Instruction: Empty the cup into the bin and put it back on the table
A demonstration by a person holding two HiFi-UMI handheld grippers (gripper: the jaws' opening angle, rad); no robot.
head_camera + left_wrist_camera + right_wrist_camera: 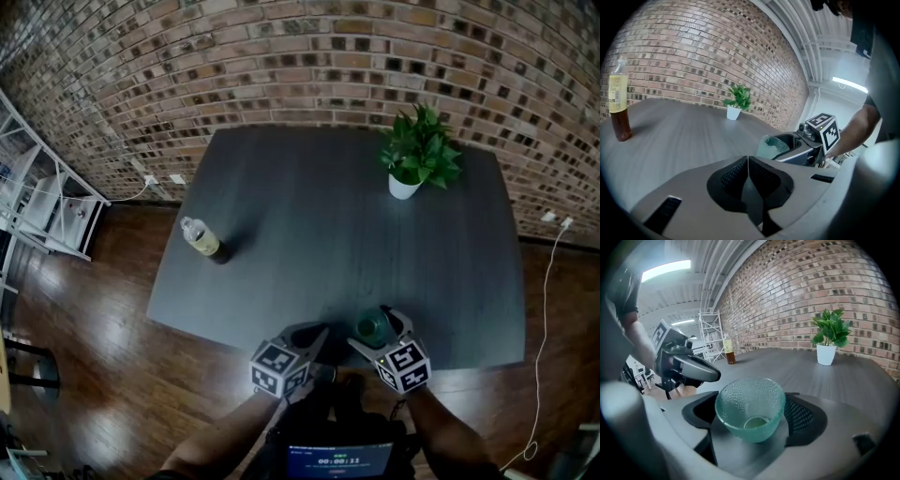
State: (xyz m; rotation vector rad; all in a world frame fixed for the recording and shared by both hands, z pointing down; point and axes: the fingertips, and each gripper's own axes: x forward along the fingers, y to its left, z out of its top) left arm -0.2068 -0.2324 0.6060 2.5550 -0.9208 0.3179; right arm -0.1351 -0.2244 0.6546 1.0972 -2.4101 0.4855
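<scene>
A green dimpled glass cup (750, 408) stands upright near the front edge of the dark table (328, 216), with nothing showing inside it. My right gripper (752, 414) is open with its jaws wide on either side of the cup; a dark gap shows at the cup's left, and the mesh pad sits close at its right. In the head view the cup (373, 326) sits just ahead of the right gripper (377, 336). My left gripper (748, 171) is shut and empty, just left of the cup (771, 146). No bin is in view.
A bottle (202, 239) of yellow-brown liquid stands at the table's left edge. A potted plant (417, 155) in a white pot sits at the far right. A brick wall runs behind the table, a white rack (47, 206) stands at the left, and a cable (544, 347) lies on the wooden floor.
</scene>
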